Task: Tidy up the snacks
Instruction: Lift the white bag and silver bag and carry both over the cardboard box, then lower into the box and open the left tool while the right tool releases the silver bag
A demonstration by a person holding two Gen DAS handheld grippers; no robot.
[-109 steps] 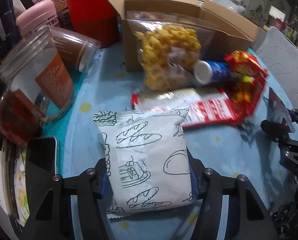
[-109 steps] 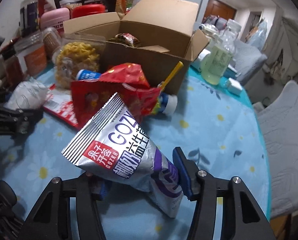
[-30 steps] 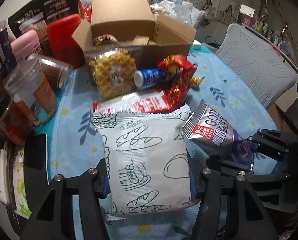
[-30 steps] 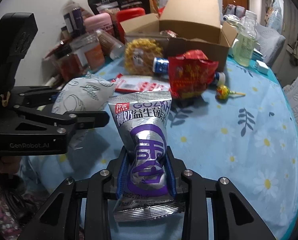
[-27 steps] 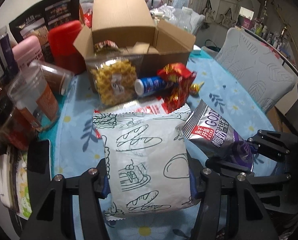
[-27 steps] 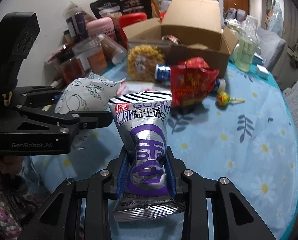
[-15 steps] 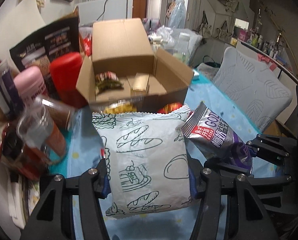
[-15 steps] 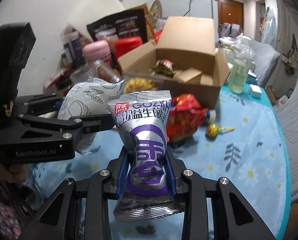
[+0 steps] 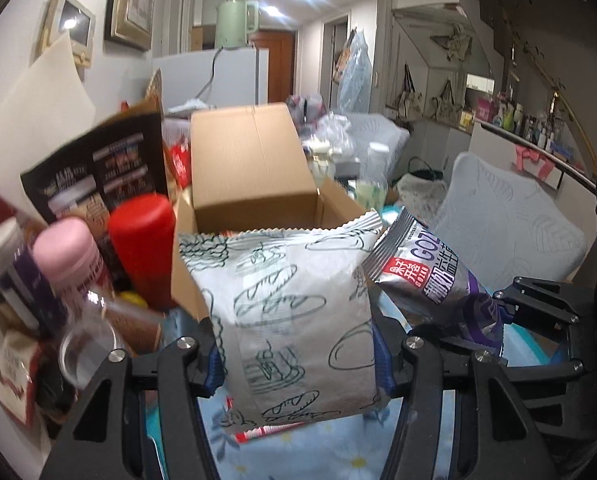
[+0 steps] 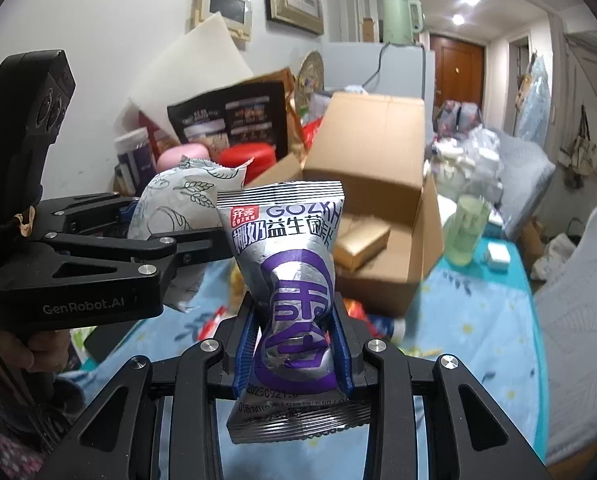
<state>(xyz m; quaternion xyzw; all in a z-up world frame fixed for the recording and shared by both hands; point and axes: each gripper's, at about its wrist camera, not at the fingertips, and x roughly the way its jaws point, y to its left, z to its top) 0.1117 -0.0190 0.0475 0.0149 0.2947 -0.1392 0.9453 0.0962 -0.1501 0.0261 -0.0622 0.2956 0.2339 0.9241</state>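
Observation:
My left gripper [image 9: 294, 350] is shut on a white bread packet with line drawings [image 9: 290, 312] and holds it in the air in front of the open cardboard box [image 9: 250, 172]. My right gripper [image 10: 296, 354] is shut on a silver and purple snack pouch [image 10: 294, 280], also held up. The pouch shows in the left wrist view [image 9: 430, 280], just right of the bread packet. The left gripper and bread packet [image 10: 178, 208] show at the left of the right wrist view. The box [image 10: 378, 184] stands open behind both.
A red canister [image 9: 142, 236], a pink-lidded jar [image 9: 68, 256], a clear jar [image 9: 98, 336] and a black snack bag [image 9: 98, 172] crowd the left of the box. A green bottle [image 10: 468, 232] stands right of it. The blue daisy tablecloth [image 10: 474, 320] lies below, with a grey chair [image 9: 510, 232] at the right.
Both grippers have risen and tilted up with their packets over the last second. The table snacks have dropped out of view and the box now sits level with the packets.

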